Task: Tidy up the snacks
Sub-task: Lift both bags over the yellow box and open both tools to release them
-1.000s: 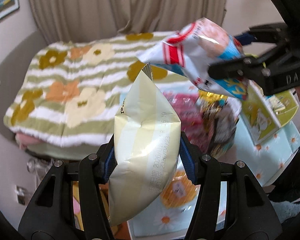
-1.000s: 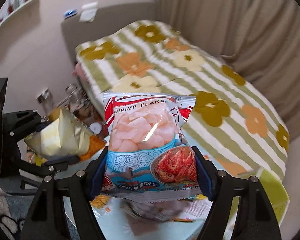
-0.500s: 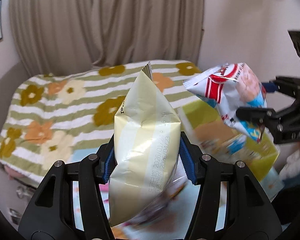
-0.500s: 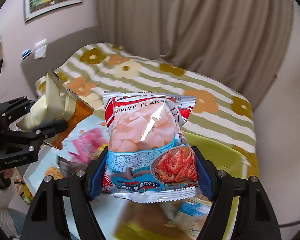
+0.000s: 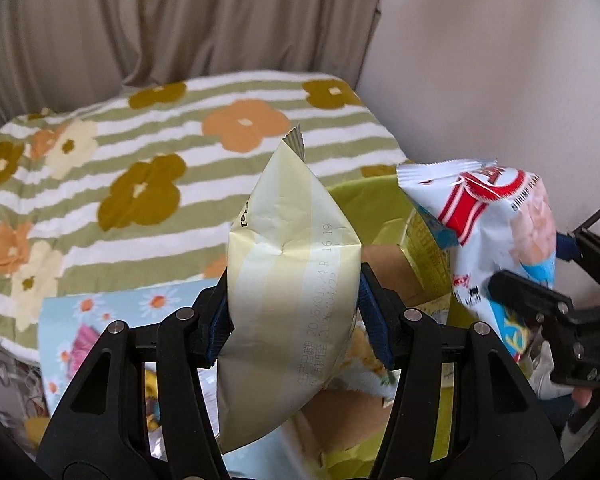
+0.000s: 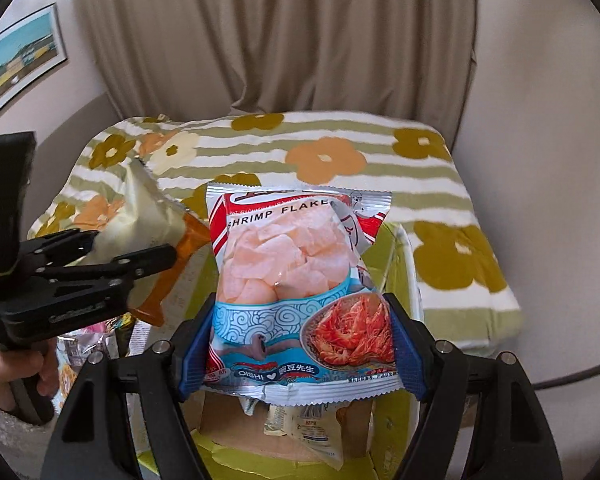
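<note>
Bed with a striped flower blanket (image 6: 380,184) behind; the green-lined cardboard box (image 6: 284,436) sits open directly below the right gripper (image 6: 300,344), which is clamped on the upright shrimp flakes bag (image 6: 300,280). The left gripper (image 5: 294,312), clamped on the pale yellow bag (image 5: 288,280) with its long axis upright, hangs beside the box's left edge, so the right looks nearer to dropping in.

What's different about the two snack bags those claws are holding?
The shrimp flakes bag is white, red and blue, with pictured chips and shrimp; the pale yellow bag is plain cream with faint stripes and a printed date. The shrimp flakes bag faces its camera flat; the pale yellow bag stands with one corner pointing up. Both are sealed, puffy, and pinched in a claw above the green box.
</note>
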`<state>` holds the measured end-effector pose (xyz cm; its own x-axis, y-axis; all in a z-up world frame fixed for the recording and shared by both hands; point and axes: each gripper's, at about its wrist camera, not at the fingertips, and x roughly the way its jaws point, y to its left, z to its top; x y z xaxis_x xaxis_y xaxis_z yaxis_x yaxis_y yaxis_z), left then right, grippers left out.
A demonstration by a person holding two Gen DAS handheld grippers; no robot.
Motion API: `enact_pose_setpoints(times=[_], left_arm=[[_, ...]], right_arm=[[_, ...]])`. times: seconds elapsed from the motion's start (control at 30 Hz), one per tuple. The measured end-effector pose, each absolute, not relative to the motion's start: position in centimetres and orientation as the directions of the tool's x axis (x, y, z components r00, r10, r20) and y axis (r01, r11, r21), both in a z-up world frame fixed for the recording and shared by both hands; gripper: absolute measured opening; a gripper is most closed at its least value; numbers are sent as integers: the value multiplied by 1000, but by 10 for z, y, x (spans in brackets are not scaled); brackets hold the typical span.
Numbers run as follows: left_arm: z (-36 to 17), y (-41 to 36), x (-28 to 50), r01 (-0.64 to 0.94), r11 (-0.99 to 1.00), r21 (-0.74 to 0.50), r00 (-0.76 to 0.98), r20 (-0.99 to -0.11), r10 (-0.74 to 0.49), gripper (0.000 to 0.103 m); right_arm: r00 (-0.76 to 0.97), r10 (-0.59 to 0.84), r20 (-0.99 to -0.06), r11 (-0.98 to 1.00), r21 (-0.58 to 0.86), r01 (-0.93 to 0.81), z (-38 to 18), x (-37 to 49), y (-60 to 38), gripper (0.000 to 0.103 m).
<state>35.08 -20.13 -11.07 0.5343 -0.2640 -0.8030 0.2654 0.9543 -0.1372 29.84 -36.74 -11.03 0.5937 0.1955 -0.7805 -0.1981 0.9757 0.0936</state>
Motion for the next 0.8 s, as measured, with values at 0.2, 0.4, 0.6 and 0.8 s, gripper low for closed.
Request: enact_pose_setpoints(times=[0.2, 0.4, 0.6, 0.8], left_arm=[[-136, -216, 369, 285, 948, -143, 462, -846, -267, 91], [-134, -206, 346, 293, 951, -97, 475, -849, -233, 103], [-131, -180, 324, 251, 956, -154, 475, -841, -260, 103], [-127, -171, 312, 238, 960, -148, 485, -839, -249, 102]], right_arm=[[574, 185, -798, 982, 120, -149, -120, 303, -383, 73], [567, 180, -804, 984, 144, -108, -126, 301, -386, 73], [555, 167, -815, 986, 130, -106, -131, 301, -377, 73], [591, 200, -782, 979, 176, -98, -138, 310, -376, 88]])
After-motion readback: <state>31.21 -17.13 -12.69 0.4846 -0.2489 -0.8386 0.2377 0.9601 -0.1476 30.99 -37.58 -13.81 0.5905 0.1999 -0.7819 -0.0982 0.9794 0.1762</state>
